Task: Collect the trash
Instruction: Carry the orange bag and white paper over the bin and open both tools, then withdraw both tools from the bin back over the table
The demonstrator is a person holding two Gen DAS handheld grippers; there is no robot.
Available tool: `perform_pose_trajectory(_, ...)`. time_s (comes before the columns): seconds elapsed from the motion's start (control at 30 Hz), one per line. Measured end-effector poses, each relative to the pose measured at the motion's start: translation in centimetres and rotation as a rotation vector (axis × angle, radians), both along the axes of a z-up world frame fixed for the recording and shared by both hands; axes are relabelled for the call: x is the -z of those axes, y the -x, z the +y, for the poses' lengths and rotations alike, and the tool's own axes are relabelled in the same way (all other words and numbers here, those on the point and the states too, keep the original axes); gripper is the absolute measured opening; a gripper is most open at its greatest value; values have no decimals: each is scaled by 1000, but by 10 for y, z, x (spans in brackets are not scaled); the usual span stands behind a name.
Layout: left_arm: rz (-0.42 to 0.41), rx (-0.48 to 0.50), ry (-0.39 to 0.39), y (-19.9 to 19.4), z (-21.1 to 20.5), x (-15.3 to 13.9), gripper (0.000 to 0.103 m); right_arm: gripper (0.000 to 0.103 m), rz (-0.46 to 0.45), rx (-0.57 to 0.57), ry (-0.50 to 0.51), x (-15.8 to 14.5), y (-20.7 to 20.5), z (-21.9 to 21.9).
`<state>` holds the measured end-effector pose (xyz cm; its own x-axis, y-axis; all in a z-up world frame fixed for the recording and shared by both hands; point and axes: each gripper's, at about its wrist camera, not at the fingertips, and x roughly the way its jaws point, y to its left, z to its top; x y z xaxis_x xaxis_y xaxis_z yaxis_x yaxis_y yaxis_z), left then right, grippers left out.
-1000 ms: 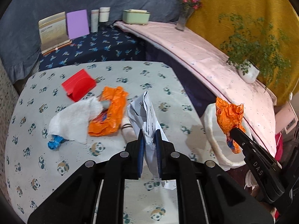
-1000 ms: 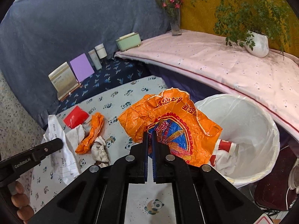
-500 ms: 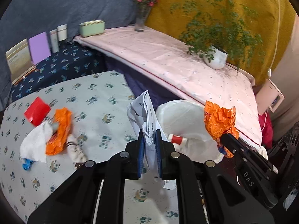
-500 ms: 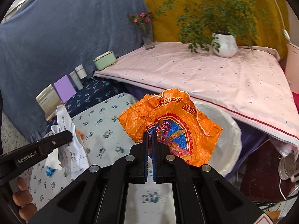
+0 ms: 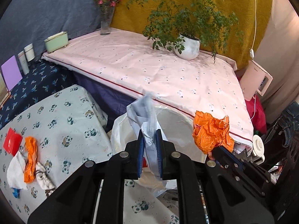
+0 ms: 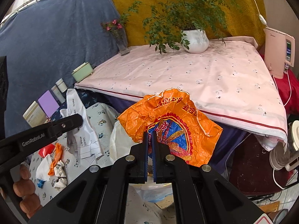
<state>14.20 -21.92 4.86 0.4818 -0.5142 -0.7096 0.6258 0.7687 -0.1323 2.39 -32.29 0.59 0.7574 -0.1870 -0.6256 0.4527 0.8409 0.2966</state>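
**Crumpled paper and orange foil wrapper both clamped, over the bin**

Crinkled white printed paper (image 5: 147, 123) was pinched between the blue pads of the left gripper (image 5: 149, 145), jaws closed on it, sheet sticking up in a creased, twisted plume. Right gripper (image 6: 149, 145) had jaws nearly together on a glossy orange wrapper (image 6: 172, 121), wrinkled film with a red-and-blue print. Both pieces hung above a round white bin (image 5: 177, 130) lined with thin translucent plastic, just off the near right corner of the panda-print tabletop (image 5: 61, 119).

More trash lay at the tabletop's left edge: a second orange wrapper (image 5: 30, 158), a soft white tissue (image 5: 15, 169), a flat red packet (image 5: 12, 143), a small blue scrap (image 5: 15, 194), all bunched and touching or nearly so.

Room: pink sheeted platform (image 5: 158, 71) behind the bin, carrying a ribbed white pot with a leafy plant (image 5: 187, 46), a glass vase of pink flowers (image 5: 106, 22) and a pale green box (image 5: 56, 41). Grey-blue and mustard cloth backdrops. Fingers (image 6: 24, 184) of the person's left hand showed in the right wrist view.
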Motion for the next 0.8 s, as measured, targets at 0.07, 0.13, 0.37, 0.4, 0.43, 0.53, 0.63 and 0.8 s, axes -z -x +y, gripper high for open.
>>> perform_pose_trajectory(0.07, -4, 7, 6, -4, -4, 2, 17, 3, 5, 4, -4, 3, -1, -4)
perform_pose_trajectory(0.13, -9, 14, 12, -8, -9, 4, 31, 3, 10, 4, -7, 5, -4, -6)
perform_pose_trajectory(0.37, -14, 0, 17, -25, -9, 9, 40, 3, 19, -12, -5, 8, -26, -10)
perform_pose_trajectory(0.4, -6, -13, 23, -28, -4, 10, 41, 3, 21, -16, -4, 8, -29, -9)
perform_pose_trajectory(0.43, -3, -25, 25, -31, -1, 11, 45, 3, 22, -20, -2, 8, -32, -8)
perform_pose_trajectory(0.53, 2, -63, 21, -38, 12, 13, 53, 6, 31, -35, 1, 10, -41, -5)
perform_pose_trajectory(0.63, 11, -102, 29, -44, 27, 14, 56, 9, 35, -44, 9, 10, -48, 0)
perform_pose_trajectory(0.8, 23, -153, 33, -49, 48, 16, 64, 21, 32, -52, 17, 7, -54, 7)
